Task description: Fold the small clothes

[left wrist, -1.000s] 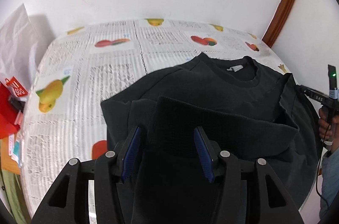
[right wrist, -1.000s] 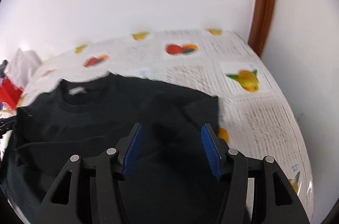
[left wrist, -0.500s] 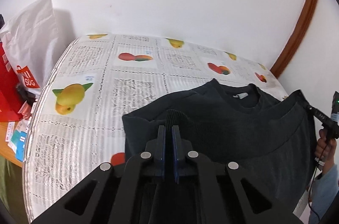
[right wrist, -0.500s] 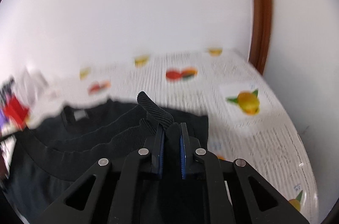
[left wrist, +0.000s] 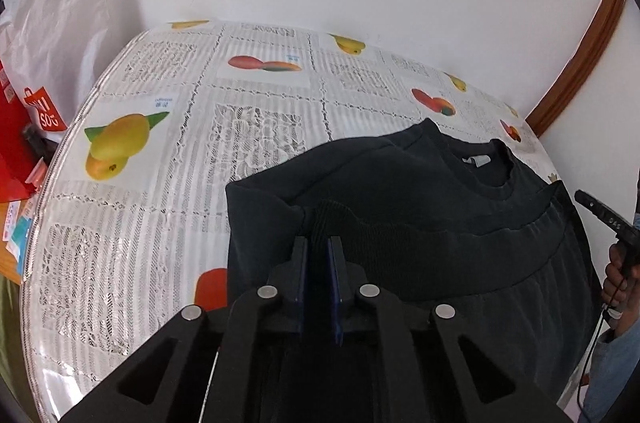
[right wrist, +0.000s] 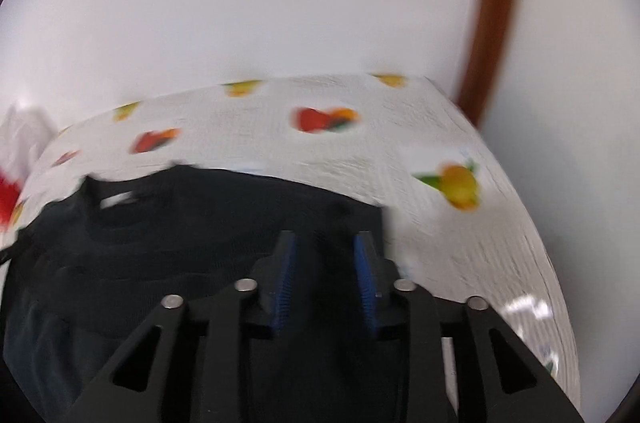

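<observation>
A black sweatshirt (left wrist: 400, 183) lies on the fruit-print tablecloth (left wrist: 240, 127), collar toward the far right. Its ribbed bottom hem (left wrist: 400, 235) is lifted and carried up over the body. My left gripper (left wrist: 318, 255) is shut on the hem's left end. In the blurred right wrist view the sweatshirt (right wrist: 200, 215) fills the lower left. My right gripper (right wrist: 324, 251) has its jaws partly apart around the dark hem cloth near the garment's right edge. The right gripper's tip (left wrist: 600, 211) and the hand holding it also show at the left wrist view's right edge.
A white shopping bag (left wrist: 52, 35) with red print stands off the table's left side, above red packaging (left wrist: 16, 151). A brown wooden door frame (left wrist: 580, 51) runs up the white wall at the right. The table's right edge (right wrist: 532, 223) drops away beside the garment.
Both grippers closed on the hem and lifted it toward the collar. Since half a second ago the right gripper's jaws have parted and it has dropped lower; the left stays shut.
</observation>
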{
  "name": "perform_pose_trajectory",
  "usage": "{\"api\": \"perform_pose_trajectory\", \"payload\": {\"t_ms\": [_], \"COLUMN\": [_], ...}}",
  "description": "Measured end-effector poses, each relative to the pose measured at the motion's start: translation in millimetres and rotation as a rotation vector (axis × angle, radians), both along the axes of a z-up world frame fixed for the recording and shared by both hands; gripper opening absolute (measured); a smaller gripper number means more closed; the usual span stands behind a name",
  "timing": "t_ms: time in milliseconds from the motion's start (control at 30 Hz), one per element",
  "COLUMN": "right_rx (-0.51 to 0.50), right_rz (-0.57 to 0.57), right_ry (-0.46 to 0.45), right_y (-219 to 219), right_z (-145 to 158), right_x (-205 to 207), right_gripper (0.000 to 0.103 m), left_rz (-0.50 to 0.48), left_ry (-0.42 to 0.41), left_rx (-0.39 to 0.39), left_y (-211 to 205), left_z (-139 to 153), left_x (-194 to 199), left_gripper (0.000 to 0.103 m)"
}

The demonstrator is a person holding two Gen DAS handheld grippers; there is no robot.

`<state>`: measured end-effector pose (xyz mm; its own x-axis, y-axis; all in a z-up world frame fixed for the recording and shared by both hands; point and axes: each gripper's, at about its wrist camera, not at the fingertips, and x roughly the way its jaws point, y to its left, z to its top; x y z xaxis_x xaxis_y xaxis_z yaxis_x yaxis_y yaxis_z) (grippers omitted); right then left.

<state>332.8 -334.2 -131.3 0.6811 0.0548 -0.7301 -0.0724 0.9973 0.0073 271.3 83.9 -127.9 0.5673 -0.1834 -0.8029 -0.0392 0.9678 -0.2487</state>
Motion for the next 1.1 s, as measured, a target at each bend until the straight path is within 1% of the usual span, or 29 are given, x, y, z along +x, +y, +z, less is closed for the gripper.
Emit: {"api": "perform_pose_trajectory", "payload": {"t_ms": [67,133,200,300,367,467,500,533,567,600,667,733,767,833,900,967,1000,1033,1067,1100], "right_rx": [0.006,0.018,0.011,-0.032,-0.048,-0.054,-0.061,-0.070,-0.083,-0.107,-0.163,-0.205,-0.203,-0.166,-0.112,-0.079,-0.076,-0.095,-0.122,-0.137], "right_rz": [0.079,0.159,0.243,0.307,0.318,0.321,0.328,0.340,0.357,0.385,0.400,0.406,0.394,0.361,0.331,0.319,0.317,0.312,0.306,0.301], "right_ry": [0.012,0.053,0.105,0.168,0.208,0.217,0.225,0.223,0.222,0.213,0.191,0.161,0.147,0.106,0.043,0.006,-0.002,-0.002,0.009,0.040], "right_y": [30,58,89,119,128,130,130,131,132,136,143,149,148,143,137,137,141,145,147,150], "right_z": [0,-7,-22,-43,-54,-54,-53,-53,-53,-53,-53,-53,-51,-42,-26,-18,-17,-20,-28,-38], "right_x": [2,4,7,10,11,12,12,9,7,3,-4,-9,-10,-9,-7,-3,0,5,10,18], "right_gripper": [0.047,0.049,0.049,0.049,0.050,0.050,0.048,0.045,0.035,0.022,0.007,0.005,0.004,0.004,0.004,0.004,0.004,0.004,0.004,0.004], "left_rz": [-0.009,-0.021,-0.031,-0.052,-0.065,-0.074,-0.075,-0.076,-0.076,-0.077,-0.078,-0.080,-0.080,-0.083,-0.084,-0.085,-0.083,-0.079,-0.076,-0.074], "left_ry": [0.011,0.018,0.018,0.019,0.017,0.021,0.024,0.025,0.021,0.018,0.015,0.013,0.012,0.003,0.001,0.005,0.005,0.005,0.006,0.006], "left_rx": [-0.007,-0.013,-0.008,-0.015,-0.022,-0.013,-0.013,-0.016,-0.020,-0.022,-0.026,-0.026,-0.027,-0.033,-0.039,-0.043,-0.045,-0.047,-0.048,-0.048], "left_y": [-2,-4,-6,-8,-9,-11,-11,-11,-11,-11,-11,-11,-10,-9,-8,-6,-6,-5,-5,-5], "left_z": [1,0,1,1,-1,-8,-11,-13,-13,-13,-14,-14,-13,-11,-10,-10,-10,-9,-9,-8], "left_x": [-1,-3,-6,-13,-16,-18,-17,-17,-18,-18,-18,-18,-18,-20,-22,-22,-22,-23,-24,-24], "left_gripper": [0.021,0.028,0.032,0.039,0.045,0.046,0.046,0.046,0.047,0.047,0.048,0.048,0.048,0.048,0.048,0.048,0.048,0.048,0.048,0.048]}}
